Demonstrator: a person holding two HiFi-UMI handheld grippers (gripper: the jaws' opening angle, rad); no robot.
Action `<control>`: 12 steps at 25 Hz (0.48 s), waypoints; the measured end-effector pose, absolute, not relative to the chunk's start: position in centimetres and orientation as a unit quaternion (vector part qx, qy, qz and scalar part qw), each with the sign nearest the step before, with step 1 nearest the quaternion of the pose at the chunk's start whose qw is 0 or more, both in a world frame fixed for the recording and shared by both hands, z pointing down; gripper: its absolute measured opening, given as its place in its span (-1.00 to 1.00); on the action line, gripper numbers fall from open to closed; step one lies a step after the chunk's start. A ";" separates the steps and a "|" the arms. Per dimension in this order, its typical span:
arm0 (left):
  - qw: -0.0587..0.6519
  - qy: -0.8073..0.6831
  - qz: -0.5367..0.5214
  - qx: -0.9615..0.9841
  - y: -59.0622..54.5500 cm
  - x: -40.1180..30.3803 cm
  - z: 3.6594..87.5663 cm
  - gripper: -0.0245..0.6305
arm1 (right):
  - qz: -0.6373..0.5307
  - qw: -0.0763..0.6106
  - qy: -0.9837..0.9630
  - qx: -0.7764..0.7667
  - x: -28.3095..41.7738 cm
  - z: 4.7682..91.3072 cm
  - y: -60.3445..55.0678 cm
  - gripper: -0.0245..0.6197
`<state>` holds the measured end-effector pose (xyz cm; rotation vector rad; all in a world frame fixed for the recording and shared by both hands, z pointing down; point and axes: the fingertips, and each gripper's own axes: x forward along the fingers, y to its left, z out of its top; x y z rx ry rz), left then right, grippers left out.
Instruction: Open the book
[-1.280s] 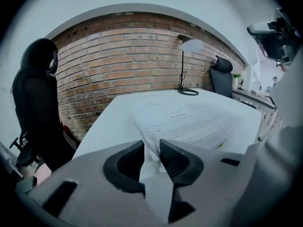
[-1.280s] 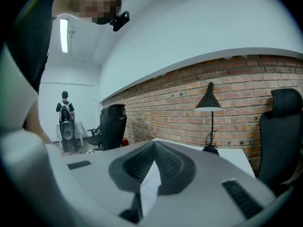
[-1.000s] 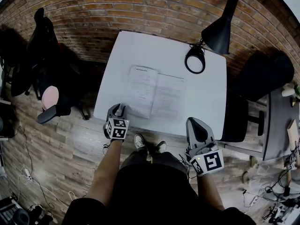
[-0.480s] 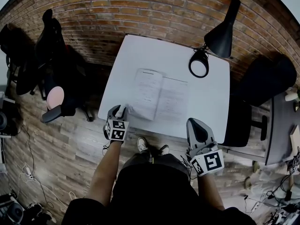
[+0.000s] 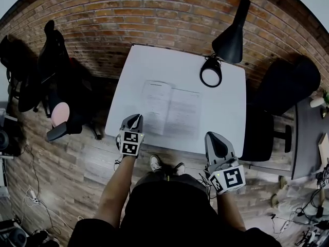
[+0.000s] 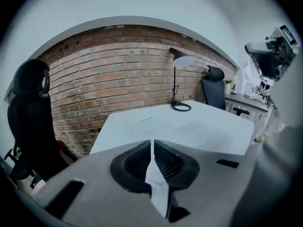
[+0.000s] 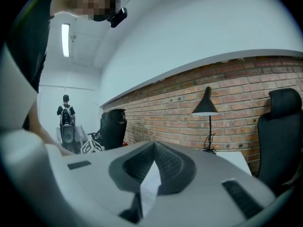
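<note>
The book (image 5: 171,108) lies open and flat on the white table (image 5: 149,60), both printed pages showing; in the left gripper view the book (image 6: 189,129) spreads just beyond the jaws. My left gripper (image 5: 136,118) hangs over the table's near left edge, beside the book's near left corner and apart from it. Its jaws are closing, and the left gripper (image 6: 152,143) has its tips together with nothing between them. My right gripper (image 5: 215,138) is held off the table's front edge, short of the book. The right gripper (image 7: 154,145) is shut and empty.
A black desk lamp (image 5: 226,40) stands at the table's far right, its ring base (image 5: 211,72) just beyond the book. Black office chairs stand to the left (image 5: 51,50) and right (image 5: 280,91). A brick wall runs behind. A person (image 7: 66,117) stands far off.
My left gripper has lifted up and away from the book's near left corner, and its jaws have come together. The right gripper has hardly shifted. The book stays open.
</note>
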<state>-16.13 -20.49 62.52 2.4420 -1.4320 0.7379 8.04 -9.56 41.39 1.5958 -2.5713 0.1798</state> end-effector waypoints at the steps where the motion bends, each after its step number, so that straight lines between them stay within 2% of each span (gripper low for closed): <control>1: 0.103 -0.481 0.244 0.836 -20.7 -15.4 61.5 -0.80 | 0.059 0.055 -0.846 0.527 8.4 41.3 -9.5 -0.88; 12: 0.035 -0.450 0.143 0.881 -21.1 -10.1 48.5 -0.84 | 0.039 0.032 -0.838 0.543 11.5 39.0 -10.4 -0.88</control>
